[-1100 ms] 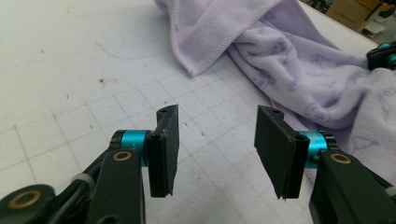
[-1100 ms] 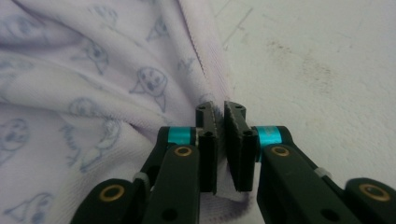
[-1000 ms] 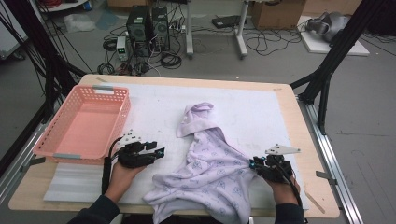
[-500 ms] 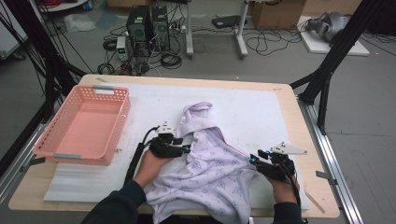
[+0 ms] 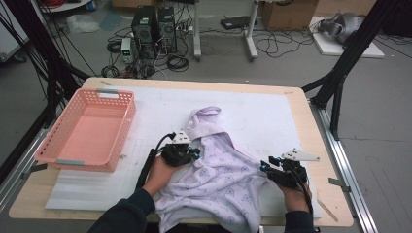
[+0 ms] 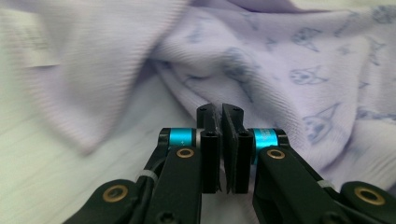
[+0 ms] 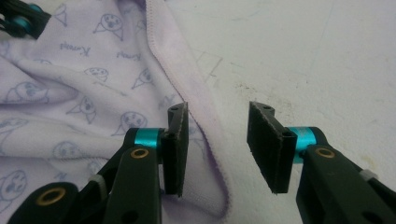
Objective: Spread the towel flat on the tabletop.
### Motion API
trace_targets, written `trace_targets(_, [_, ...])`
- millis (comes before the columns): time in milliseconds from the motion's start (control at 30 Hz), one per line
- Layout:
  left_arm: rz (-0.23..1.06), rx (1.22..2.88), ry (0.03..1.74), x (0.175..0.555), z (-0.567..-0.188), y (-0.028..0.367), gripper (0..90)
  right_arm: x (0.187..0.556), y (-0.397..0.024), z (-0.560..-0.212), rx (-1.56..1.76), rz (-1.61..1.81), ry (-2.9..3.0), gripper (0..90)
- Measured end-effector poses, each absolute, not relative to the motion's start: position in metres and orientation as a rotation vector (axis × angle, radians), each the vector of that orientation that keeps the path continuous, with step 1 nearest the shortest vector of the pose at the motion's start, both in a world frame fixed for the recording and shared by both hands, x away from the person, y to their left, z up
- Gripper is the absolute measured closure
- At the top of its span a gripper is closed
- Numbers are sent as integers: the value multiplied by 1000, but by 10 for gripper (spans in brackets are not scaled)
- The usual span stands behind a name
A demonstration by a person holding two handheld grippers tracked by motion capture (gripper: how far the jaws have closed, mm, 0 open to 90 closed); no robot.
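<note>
Nearest the person, a lilac printed garment (image 5: pixel 221 179) lies crumpled on the white mat (image 5: pixel 272 111), its lower part hanging over the near table edge, its collar end bunched toward the middle of the table.

Left gripper (image 5: pixel 180 154) sits at the garment's left edge, hand under it. In the left gripper view the left gripper (image 6: pixel 221 140) has its jaws just closed to a bare slit; no fabric visibly pinched between the pads, the garment (image 6: pixel 289 70) lying just beyond and around the tips.

Right gripper (image 5: pixel 282 171) is at the garment's right edge, near the table's right side. In the right gripper view the right gripper (image 7: pixel 219 140) stands partly open, jaws apart; the garment's stitched hem (image 7: pixel 196 112) runs up between them, close against the left pad, with bare mat (image 7: pixel 303 56) by the other pad. Pads not pressing on cloth.

Farther left, a pink basket (image 5: pixel 58 155) sits on the table's left part, well apart from the garment.

Beyond the table: computer towers (image 5: pixel 155 24) and cables (image 5: pixel 277 46) on the floor.
</note>
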State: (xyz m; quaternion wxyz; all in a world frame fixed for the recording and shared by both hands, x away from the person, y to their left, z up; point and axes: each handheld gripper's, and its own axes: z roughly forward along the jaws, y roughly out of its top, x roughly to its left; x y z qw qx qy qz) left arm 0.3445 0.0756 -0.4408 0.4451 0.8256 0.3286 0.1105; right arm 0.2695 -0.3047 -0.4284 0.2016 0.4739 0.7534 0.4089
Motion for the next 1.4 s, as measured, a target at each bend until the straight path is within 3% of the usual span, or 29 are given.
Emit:
trace_targets(233, [323,1974,901,340,-431,125,856,270,-304,-429,1322,1143,2112,586])
trace_targets(567, [323,1911,928,326,-435,150,856,276,-293,-428,1313,1191,2120,566])
trace_targets(833, [310,1866,945,323,-439,161,854,305,-241,-428,1198,1213,2224,405])
trace_targets(933, [304,1862,948,321,-440,162,854,319,-211,-432,1115,1198,2307,410])
trace_targets(1067, [293,1854,944,319,-441,160,853,333,-182,-446,1064,1030,2383,584])
trace_targets(1100, [285,1853,942,319,-441,160,853,334,-182,-445,1059,1030,2373,748])
trace_targets(1133, [280,1852,940,318,-441,159,852,334,-185,-444,1052,1005,2371,837])
trace_targets(1400, [163,1924,802,308,-447,127,840,324,-233,-432,1178,924,2326,859])
